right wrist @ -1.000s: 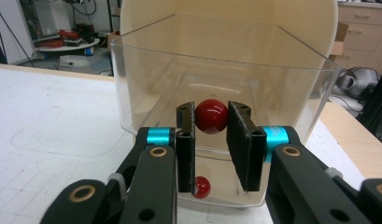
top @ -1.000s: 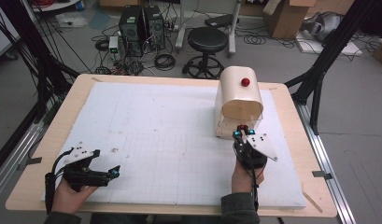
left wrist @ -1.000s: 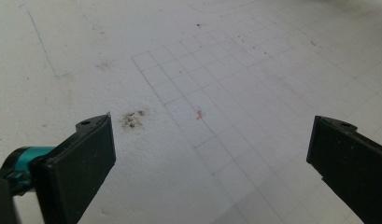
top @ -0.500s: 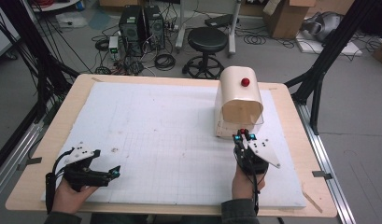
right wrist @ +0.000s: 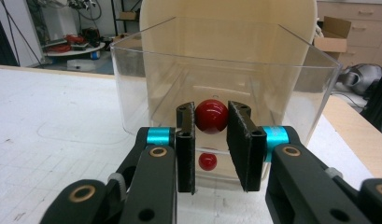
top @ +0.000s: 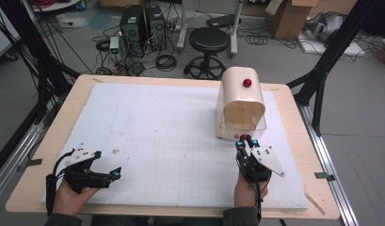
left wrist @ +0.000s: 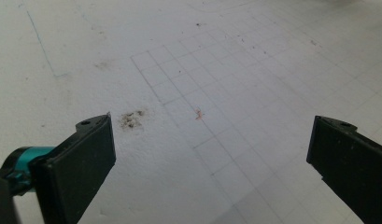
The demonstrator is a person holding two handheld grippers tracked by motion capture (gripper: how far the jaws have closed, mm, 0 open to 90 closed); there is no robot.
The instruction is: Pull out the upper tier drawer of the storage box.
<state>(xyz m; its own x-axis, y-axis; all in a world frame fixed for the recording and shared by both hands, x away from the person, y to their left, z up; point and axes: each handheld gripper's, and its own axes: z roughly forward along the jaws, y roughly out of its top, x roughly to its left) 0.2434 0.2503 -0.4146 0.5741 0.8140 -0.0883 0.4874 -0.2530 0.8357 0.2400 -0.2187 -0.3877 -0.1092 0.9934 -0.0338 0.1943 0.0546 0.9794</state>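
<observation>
From the high view, a cream, round-topped box (top: 241, 101) stands on the white gridded mat (top: 166, 127), a red knob (top: 247, 83) on its curved lid. The clear front drawer is hard to read from up here. The right gripper (top: 246, 140) sits right at that front, its tips around a small red speck. Over on the near left corner the left gripper (top: 116, 173) rests in the person's hand, tips pointing right across the mat.

In the left gripper view, two matte black pads (left wrist: 88, 158) stand wide apart with bare mat between them. The foam is rough and speckled, with a brown smudge (left wrist: 131, 119) and thin pencil grid lines.

In the right gripper view, the black jaws pinch a glossy red ball knob (right wrist: 211, 116) on the face of the transparent plastic drawer (right wrist: 291, 88). A second, smaller red dot (right wrist: 207, 161) below may be a reflection; I cannot tell. The drawer's clear walls blur what lies behind.
</observation>
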